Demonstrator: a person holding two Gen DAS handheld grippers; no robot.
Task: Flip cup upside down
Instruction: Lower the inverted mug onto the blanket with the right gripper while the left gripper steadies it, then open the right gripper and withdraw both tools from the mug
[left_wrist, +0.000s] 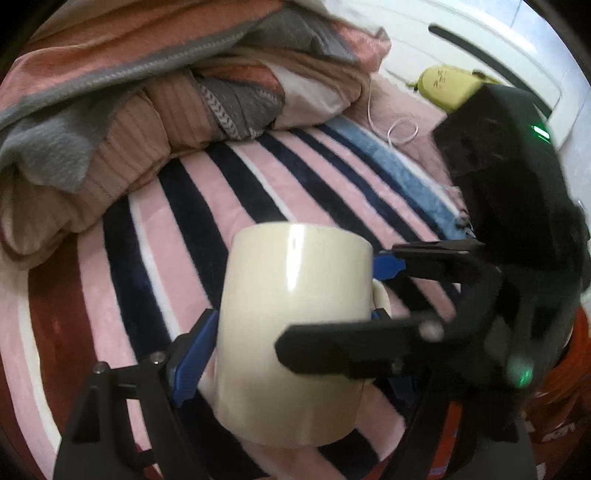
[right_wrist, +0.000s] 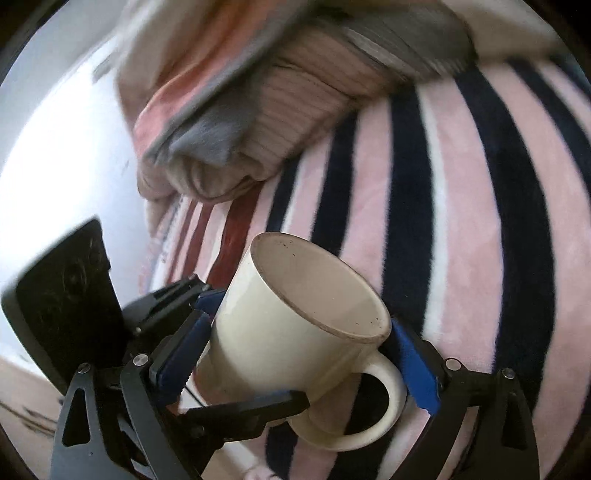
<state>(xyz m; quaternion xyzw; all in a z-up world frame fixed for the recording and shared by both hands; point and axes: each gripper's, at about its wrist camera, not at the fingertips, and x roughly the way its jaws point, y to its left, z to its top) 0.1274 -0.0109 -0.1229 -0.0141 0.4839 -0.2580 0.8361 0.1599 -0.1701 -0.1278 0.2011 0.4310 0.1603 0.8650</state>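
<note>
Both grippers meet on the cup (right_wrist: 295, 332), which sits tilted above the blanket (right_wrist: 461, 221), mouth up and toward the right wrist camera, seemingly mid-turn. The right gripper (right_wrist: 295, 354) pinches its body between blue pads (right_wrist: 181, 354), handle nearest. The left gripper (left_wrist: 291, 332) appears clamped across it too, though its far finger is hidden. Beyond lie piled clothes (left_wrist: 147, 110).

A: Item: legible text, labels, brands, numbers. Anything to enter?
B: None readable in either view. The yellow object (left_wrist: 445, 86) at the far edge of the bed carries small dark marks, too small and blurred to make out.
</note>
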